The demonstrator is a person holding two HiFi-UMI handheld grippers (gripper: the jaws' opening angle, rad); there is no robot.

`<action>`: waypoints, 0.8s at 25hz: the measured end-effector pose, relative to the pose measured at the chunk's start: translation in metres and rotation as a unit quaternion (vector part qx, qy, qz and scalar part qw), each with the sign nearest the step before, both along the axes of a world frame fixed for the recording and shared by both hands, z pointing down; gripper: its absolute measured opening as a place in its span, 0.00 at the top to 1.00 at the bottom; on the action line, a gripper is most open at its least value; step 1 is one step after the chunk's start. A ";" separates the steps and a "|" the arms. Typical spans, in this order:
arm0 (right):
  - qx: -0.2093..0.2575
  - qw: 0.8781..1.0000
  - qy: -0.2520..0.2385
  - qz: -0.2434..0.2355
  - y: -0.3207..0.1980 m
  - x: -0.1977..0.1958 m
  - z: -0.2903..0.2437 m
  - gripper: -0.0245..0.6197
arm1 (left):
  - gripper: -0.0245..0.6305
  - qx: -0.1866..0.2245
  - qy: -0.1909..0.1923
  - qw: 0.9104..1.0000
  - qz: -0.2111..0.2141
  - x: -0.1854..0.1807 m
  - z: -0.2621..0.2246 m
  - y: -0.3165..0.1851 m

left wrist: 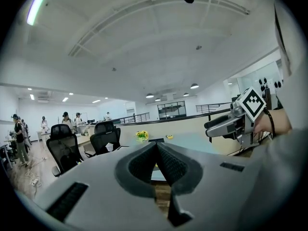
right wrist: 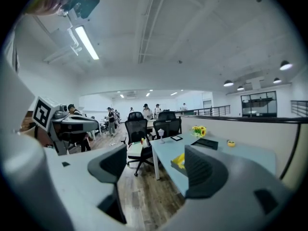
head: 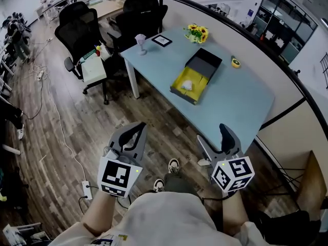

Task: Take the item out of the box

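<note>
An open box [head: 197, 79] lies on the light blue table [head: 241, 104], well ahead of both grippers. Its yellow-lined tray holds a small white item [head: 187, 85], and the dark lid [head: 206, 62] lies just behind it. My left gripper [head: 137, 129] hangs over the wood floor short of the table, its jaws closed tip to tip [left wrist: 156, 145] on nothing. Near the table's front corner, my right gripper [head: 215, 137] is open, with a wide empty gap [right wrist: 154, 163]. The right gripper view shows the yellow tray [right wrist: 179, 160] past its jaws.
On the table stand sunflowers [head: 197, 33], a small picture frame [head: 161, 40], a white cup [head: 140, 42] and a yellow tape roll [head: 236, 62]. Black office chairs [head: 82, 27] stand to the left, one holding papers [head: 94, 69]. A power strip [head: 87, 189] lies on the floor. A curved low wall [head: 287, 94] borders the table's right.
</note>
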State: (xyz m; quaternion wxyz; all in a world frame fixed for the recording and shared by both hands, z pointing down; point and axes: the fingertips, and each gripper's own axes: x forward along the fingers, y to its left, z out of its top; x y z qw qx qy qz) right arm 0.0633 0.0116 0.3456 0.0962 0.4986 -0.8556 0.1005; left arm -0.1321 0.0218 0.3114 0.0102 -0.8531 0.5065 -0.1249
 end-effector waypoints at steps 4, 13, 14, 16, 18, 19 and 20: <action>-0.012 1.000 0.004 0.001 -0.029 -0.003 0.017 0.39 | 0.96 -0.006 -0.004 1.000 0.003 -0.001 0.011 -0.029; -0.052 0.999 0.010 0.004 -0.127 0.000 0.056 0.39 | 0.96 -0.031 -0.023 0.999 0.018 0.007 0.032 -0.127; -0.057 0.998 0.011 0.004 -0.140 0.002 0.061 0.39 | 0.96 -0.035 -0.024 0.999 0.019 0.008 0.035 -0.142; -0.070 0.997 0.014 0.002 -0.168 0.004 0.072 0.39 | 0.96 -0.042 -0.027 0.999 0.018 0.010 0.042 -0.171; -0.086 0.996 0.019 0.000 -0.195 0.007 0.085 0.39 | 0.96 -0.050 -0.027 0.998 0.019 0.015 0.048 -0.200; -0.094 0.995 0.021 -0.001 -0.209 0.008 0.091 0.39 | 0.96 -0.054 -0.028 0.998 0.021 0.018 0.052 -0.215; -0.102 0.995 0.022 -0.002 -0.223 0.009 0.097 0.39 | 0.96 -0.059 -0.030 0.998 0.023 0.021 0.055 -0.230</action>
